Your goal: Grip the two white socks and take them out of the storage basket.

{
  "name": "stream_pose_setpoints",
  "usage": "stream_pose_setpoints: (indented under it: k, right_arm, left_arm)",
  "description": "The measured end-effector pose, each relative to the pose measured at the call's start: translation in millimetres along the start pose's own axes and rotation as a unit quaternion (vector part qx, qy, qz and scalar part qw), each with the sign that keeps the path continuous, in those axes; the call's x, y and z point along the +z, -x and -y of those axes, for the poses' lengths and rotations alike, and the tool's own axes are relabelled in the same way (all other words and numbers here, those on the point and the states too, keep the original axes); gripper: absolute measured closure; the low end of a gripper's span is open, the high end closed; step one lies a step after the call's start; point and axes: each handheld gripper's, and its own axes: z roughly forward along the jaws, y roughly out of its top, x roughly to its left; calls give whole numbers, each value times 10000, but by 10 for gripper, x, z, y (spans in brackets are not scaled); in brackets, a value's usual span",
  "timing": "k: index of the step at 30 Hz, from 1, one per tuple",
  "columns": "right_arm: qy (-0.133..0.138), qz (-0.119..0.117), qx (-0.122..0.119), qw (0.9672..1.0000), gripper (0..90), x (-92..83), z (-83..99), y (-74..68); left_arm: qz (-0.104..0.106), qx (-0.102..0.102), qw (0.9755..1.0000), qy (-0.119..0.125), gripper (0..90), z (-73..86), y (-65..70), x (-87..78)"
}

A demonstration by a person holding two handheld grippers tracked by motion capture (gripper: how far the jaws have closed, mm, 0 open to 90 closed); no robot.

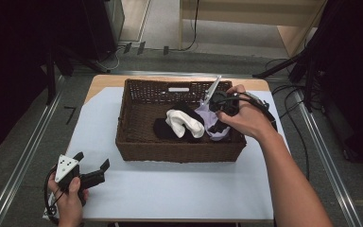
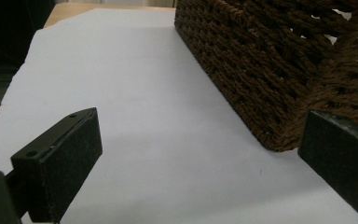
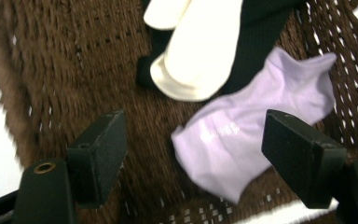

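Grey floor (image 1: 23, 156), wood furniture (image 1: 246, 12) at back, cables (image 1: 293, 94) R side.

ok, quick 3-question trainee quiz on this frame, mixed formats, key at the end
1. True or false: the lilac sock lies inside the wicker basket.
2. Which hand-held gripper is over the basket? A) the left hand-held gripper B) the right hand-held gripper
3. Fill in: the white sock lies on top of a ____ sock.

Key: 1 true; 2 B; 3 black
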Motion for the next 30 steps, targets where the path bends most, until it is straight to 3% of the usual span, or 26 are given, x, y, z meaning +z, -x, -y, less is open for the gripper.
stream_pose_setpoints:
  k: [10,21,24,30]
  right_arm:
    - [-45,13,-111,9999,266,310,-297,-67]
    - [-87,275,70,9996,427,616,-488,-102]
    - [-71,394,130,9991,523,681,-529,-116]
    - [-120,604,245,9978,843,722,-584,-89]
  left_arm:
    - [24,39,10000,0,4,0,4,0]
    - [27,38,10000,0,4,0,4,0]
    - [25,41,10000,-1,4,0,4,0]
    - [30,39,10000,2,4,1,4,0]
